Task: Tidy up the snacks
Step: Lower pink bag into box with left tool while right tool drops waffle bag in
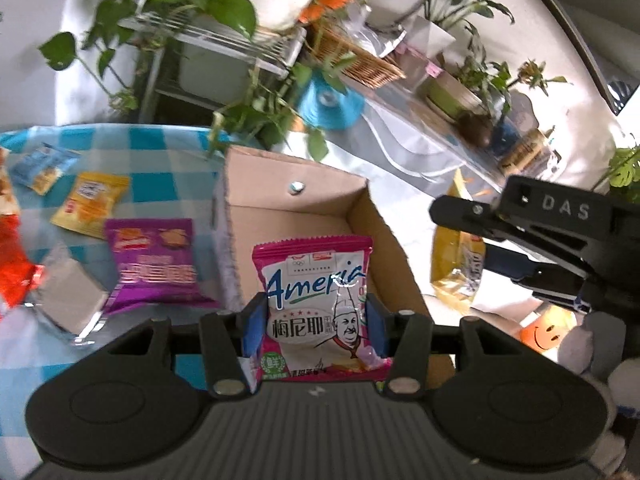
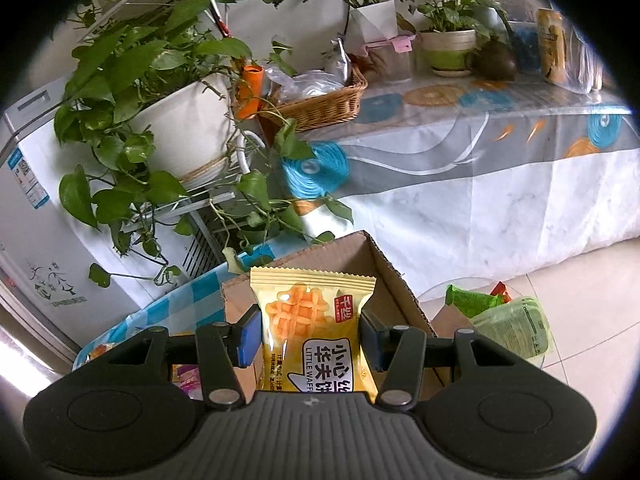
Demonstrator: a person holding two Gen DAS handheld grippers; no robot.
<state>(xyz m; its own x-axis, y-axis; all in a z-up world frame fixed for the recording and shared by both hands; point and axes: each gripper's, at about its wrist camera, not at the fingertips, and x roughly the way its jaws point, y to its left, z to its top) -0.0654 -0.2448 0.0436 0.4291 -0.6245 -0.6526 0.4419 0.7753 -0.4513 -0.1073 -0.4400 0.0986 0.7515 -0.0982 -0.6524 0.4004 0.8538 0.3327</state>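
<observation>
1. Work surface: a table with a blue-and-white checked cloth (image 1: 160, 184). An open cardboard box (image 1: 304, 216) stands at the cloth's edge; beyond it the floor falls away toward a long table under a patterned cover (image 2: 480, 168).
2. Clearance: the box mouth is open at the top. A potted vine (image 2: 168, 120) on a wire rack trails leaves close behind the box's far wall.
3. Box contents: the visible interior shows bare cardboard; its near part is hidden behind the held packets.
4. Loose items on the cloth, left of the box: a purple packet (image 1: 154, 264) just beside the box wall, a yellow packet (image 1: 90, 204), a blue packet (image 1: 40, 168) and a clear-wrapped block (image 1: 70, 300).
5. Left gripper (image 1: 316, 324): closed on a pink snack packet (image 1: 316, 300), blue pads pressing both side edges. Packet upright, long axis pointing away from the camera, over the box's near edge.
6. Right gripper (image 2: 310, 336): closed on a yellow waffle packet (image 2: 312, 320), pads on both side edges. Packet upright, long axis away from the camera, in front of the box.
</observation>
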